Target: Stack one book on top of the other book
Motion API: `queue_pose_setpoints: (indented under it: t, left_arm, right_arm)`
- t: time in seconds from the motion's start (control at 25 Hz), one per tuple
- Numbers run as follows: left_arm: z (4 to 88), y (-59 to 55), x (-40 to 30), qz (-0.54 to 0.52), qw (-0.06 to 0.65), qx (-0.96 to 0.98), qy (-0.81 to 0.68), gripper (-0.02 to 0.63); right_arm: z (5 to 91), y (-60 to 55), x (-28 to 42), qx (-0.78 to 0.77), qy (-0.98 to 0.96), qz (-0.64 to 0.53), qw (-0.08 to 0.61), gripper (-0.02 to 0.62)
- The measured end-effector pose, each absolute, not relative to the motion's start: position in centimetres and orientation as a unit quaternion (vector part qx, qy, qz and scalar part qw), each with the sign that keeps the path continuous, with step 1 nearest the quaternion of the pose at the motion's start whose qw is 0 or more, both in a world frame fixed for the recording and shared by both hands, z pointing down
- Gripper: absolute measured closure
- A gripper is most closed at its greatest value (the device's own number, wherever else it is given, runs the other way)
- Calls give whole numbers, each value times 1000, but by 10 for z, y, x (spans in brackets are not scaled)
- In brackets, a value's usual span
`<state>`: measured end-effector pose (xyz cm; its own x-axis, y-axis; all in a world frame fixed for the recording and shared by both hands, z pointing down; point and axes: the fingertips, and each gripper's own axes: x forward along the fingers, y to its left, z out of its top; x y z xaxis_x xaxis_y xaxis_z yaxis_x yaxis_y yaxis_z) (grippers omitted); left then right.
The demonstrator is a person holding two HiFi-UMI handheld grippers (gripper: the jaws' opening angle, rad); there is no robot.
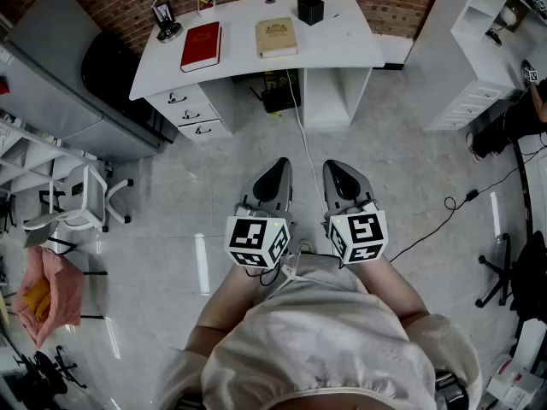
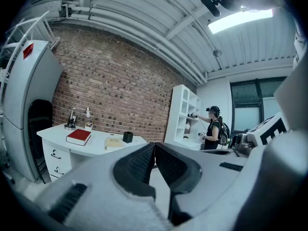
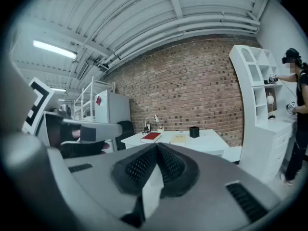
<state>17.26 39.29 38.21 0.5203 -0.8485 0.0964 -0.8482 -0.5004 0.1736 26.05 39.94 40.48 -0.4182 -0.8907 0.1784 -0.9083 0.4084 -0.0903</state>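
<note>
A red book (image 1: pixel 202 46) and a tan book (image 1: pixel 276 37) lie side by side, apart, on a white desk (image 1: pixel 342 45) at the far end of the room. Both also show small in the left gripper view, red book (image 2: pixel 79 136) and tan book (image 2: pixel 113 143), and in the right gripper view, red book (image 3: pixel 151 137) and tan book (image 3: pixel 178 139). My left gripper (image 1: pixel 275 178) and right gripper (image 1: pixel 342 178) hang side by side over the floor, well short of the desk. Both are shut with nothing between the jaws.
On the desk stand a black cube box (image 1: pixel 310 9) and a small lamp (image 1: pixel 167 26). A dark chair (image 1: pixel 107 71) sits left of it, a white chair (image 1: pixel 85 199) nearer. White shelving (image 1: pixel 479 49) stands right, where a person (image 2: pixel 214 129) works. A cable (image 1: pixel 444 216) trails on the floor.
</note>
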Motion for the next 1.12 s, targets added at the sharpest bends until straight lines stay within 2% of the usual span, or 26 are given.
queue_pose_setpoints:
  t: [0.68, 1.12]
  left_arm:
    - [399, 372, 167, 8, 127, 862, -491, 586]
    - [407, 306, 140, 17, 145, 865, -480, 586]
  right_arm:
    - [420, 379, 260, 548, -825, 125, 56, 568]
    - [430, 320, 233, 560, -815, 131, 74, 568]
